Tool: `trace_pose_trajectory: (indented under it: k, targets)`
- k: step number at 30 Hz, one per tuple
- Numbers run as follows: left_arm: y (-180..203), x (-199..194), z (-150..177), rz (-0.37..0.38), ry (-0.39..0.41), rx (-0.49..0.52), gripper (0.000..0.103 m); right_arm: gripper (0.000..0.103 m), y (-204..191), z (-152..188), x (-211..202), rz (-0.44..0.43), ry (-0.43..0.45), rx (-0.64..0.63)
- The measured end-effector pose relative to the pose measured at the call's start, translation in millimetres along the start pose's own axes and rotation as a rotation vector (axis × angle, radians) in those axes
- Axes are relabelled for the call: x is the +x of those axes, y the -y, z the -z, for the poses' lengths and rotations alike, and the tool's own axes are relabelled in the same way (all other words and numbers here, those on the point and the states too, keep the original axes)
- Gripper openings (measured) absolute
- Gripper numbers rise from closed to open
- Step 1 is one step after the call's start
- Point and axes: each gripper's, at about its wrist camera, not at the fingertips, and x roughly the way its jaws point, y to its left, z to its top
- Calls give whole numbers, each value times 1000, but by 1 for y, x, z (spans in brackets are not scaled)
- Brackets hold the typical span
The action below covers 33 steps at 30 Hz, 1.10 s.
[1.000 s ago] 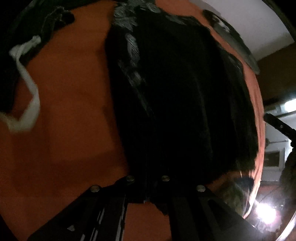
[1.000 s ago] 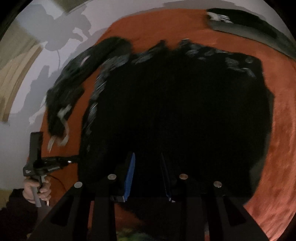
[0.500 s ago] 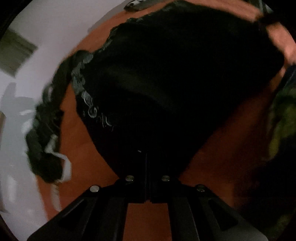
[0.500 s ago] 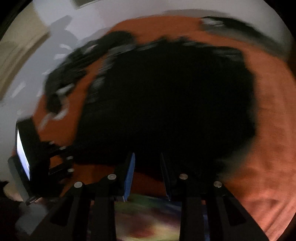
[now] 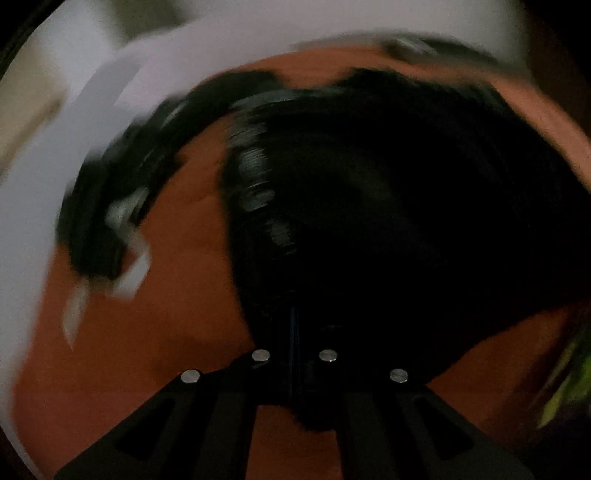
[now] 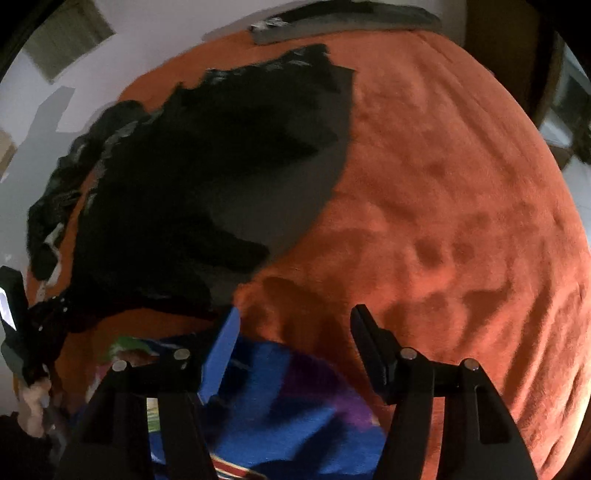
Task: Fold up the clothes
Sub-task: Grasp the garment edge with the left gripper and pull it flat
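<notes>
Since half a second ago, your right gripper (image 6: 295,325) has let go: its blue-padded jaws, which then sat narrow at the near hem of the black garment with grey printed edging (image 6: 192,192), now stand wide apart over bare orange plush blanket (image 6: 461,221), touching nothing. The garment, which filled most of the right wrist view a moment back, now takes only the left half of it, with its right side doubled over so that a paler grey underside faces up along a slanting edge. Your left gripper (image 5: 293,332) has not changed its hold: its jaws are pressed together on the near corner of the garment (image 5: 388,221), with dark cloth bunched between and hanging just below the fingers, as it was in the earlier frame. That view is heavily blurred, so the finer folds cannot be made out. In the right wrist view the garment's long axis runs diagonally, from the near left, where your left gripper (image 6: 40,317) pinches it, up to the far right corner near a flat dark grey folded piece (image 6: 332,20) at the blanket's far edge. A second crumpled black bundle with white strips (image 6: 51,221) lies just beside the garment's left side. A blue and purple patterned fabric (image 6: 295,424) lies beneath your right gripper at the near edge.
</notes>
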Motion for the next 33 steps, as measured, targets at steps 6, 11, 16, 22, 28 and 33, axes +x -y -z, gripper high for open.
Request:
trace_pose_trajectory:
  k: [6, 11, 16, 22, 28, 33]
  targets:
    - [-93, 1, 24, 112, -105, -482, 0, 62, -47, 5, 3, -26, 8, -155]
    - [-76, -7, 22, 137, -102, -343, 1, 62, -47, 2, 3, -45, 28, -155]
    - [-45, -21, 15, 135, -73, -133, 5, 62, -40, -1, 1, -50, 45, -153]
    - [-8, -39, 6, 131, -37, 118, 5, 62, -32, -5, 1, -59, 57, -142]
    - [21, -63, 1, 36, 21, 365, 5, 62, -27, -6, 4, -66, 52, -126]
    - [48, -41, 7, -3, -6, 454, 5, 62, -23, -7, 5, -70, 48, -113]
